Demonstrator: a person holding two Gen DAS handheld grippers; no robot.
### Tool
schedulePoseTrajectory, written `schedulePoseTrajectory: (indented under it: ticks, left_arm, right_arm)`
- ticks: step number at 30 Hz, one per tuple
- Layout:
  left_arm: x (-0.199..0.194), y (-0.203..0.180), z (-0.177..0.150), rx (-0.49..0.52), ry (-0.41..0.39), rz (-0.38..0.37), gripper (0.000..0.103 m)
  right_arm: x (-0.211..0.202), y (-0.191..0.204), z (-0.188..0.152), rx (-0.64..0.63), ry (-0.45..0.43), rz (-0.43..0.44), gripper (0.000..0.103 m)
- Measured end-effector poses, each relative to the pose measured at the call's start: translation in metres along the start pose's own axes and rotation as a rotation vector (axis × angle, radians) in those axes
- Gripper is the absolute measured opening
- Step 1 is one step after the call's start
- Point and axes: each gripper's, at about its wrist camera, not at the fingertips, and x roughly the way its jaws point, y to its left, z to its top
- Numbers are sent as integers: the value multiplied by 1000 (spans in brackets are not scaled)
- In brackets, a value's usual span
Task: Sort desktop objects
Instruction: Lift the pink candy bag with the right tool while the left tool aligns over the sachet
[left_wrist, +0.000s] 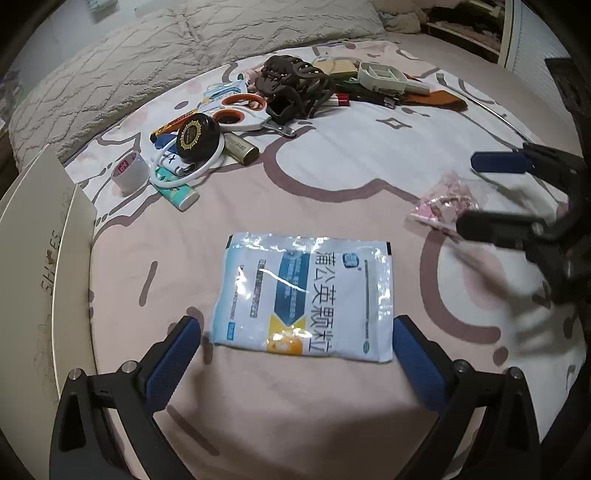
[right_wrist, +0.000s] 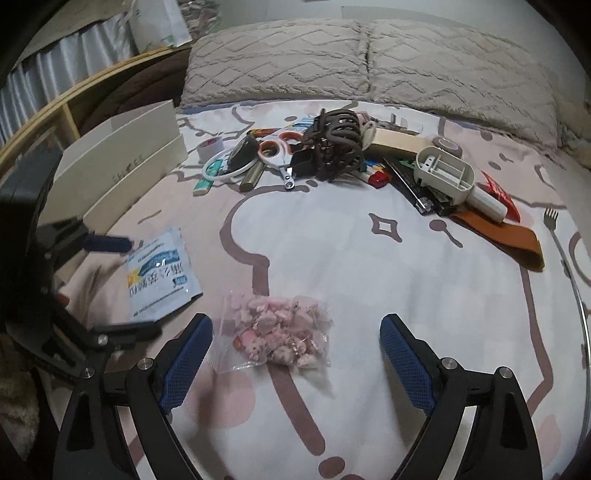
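Two sorted items lay apart on the pink-and-white patterned bedsheet (right_wrist: 332, 258): one flat white-and-blue foil sachet (left_wrist: 306, 295) between the spread fingers of the left claw (left_wrist: 297, 332), untouched, and one clear plastic bag of pink trinkets (right_wrist: 284, 332) between the gaping right claw (right_wrist: 295, 332). One cream cardboard shoebox (left_wrist: 33, 236) bounded the left edge; one cluttered pile of mixed objects (right_wrist: 332, 155) lay beyond open sheet.

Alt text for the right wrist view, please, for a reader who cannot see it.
The open right gripper points down at a small clear bag of pink pieces lying between its blue fingers on a patterned bedsheet, pads not touching it. To the left lies a white-and-blue sachet by the left gripper; a heap of scissors, hair claws and stationery lies beyond.
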Motion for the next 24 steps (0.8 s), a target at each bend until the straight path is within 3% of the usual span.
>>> schedulePoseTrajectory:
  ticks: [9, 20, 24]
  left_arm:
    - [-9, -12, -1, 115, -56, 61, 103]
    - [11, 1, 14, 2, -44, -53, 103]
    - [19, 7, 15, -49, -25, -96, 103]
  right_arm:
    - [7, 5, -2, -16, 21, -9, 91]
    - [22, 8, -7, -39, 78, -46, 92]
    - [28, 10, -8, -49, 106, -19, 103]
